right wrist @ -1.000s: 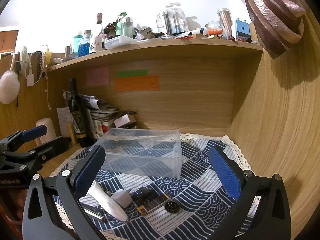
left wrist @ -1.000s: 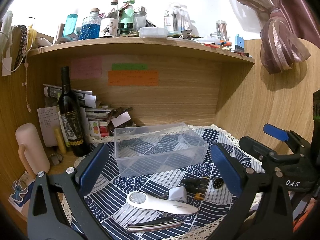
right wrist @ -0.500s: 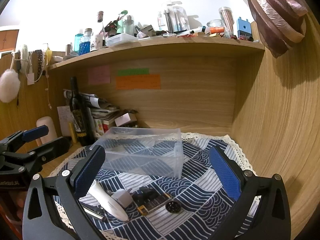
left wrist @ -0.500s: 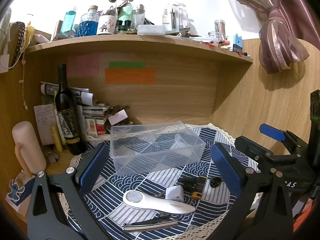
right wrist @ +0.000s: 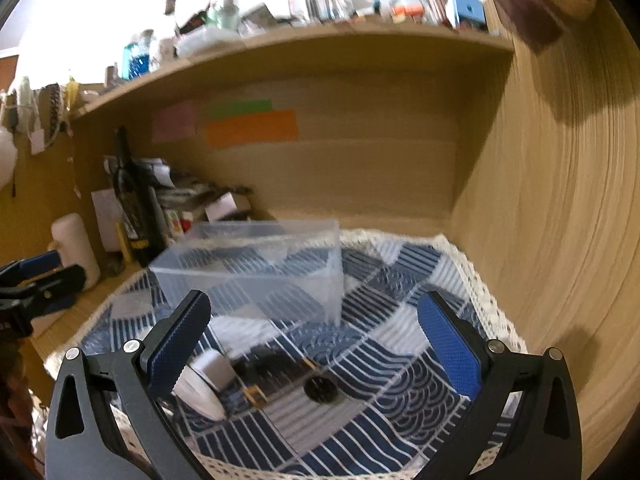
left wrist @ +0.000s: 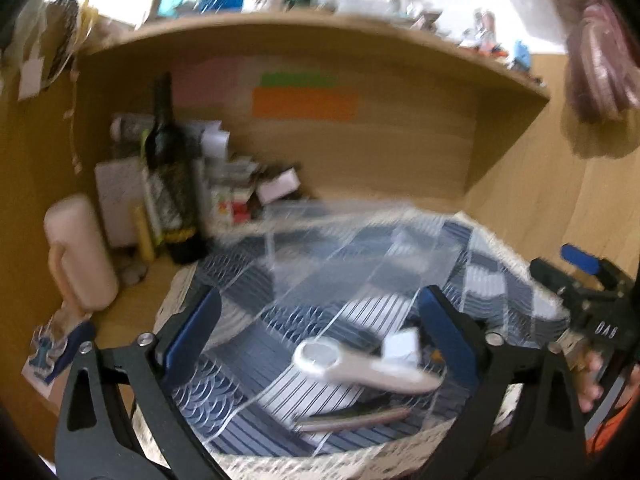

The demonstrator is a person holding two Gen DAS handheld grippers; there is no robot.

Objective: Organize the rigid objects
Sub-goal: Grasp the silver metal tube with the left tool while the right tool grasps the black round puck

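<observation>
A clear plastic box (right wrist: 256, 268) with dividers stands on the blue patterned cloth (right wrist: 400, 344); in the blurred left wrist view it shows faintly (left wrist: 352, 248). In front of it lie a white magnifier (left wrist: 360, 368), a small white cube (left wrist: 402, 346), a metal folding tool (left wrist: 352, 418), a black and yellow part (right wrist: 276, 368) and a black round piece (right wrist: 320, 388). My left gripper (left wrist: 320, 332) is open just above the magnifier. My right gripper (right wrist: 316, 340) is open above the black part.
A dark wine bottle (left wrist: 172, 184), papers and small boxes (left wrist: 240, 192) stand at the back left. A pale pink cylinder (left wrist: 76, 252) stands on the left. A cluttered shelf (right wrist: 280, 44) runs overhead. A wooden wall (right wrist: 560, 220) closes the right side.
Both grippers have moved forward and down toward the objects on the cloth. The left wrist view is now motion-blurred. Both stay open.
</observation>
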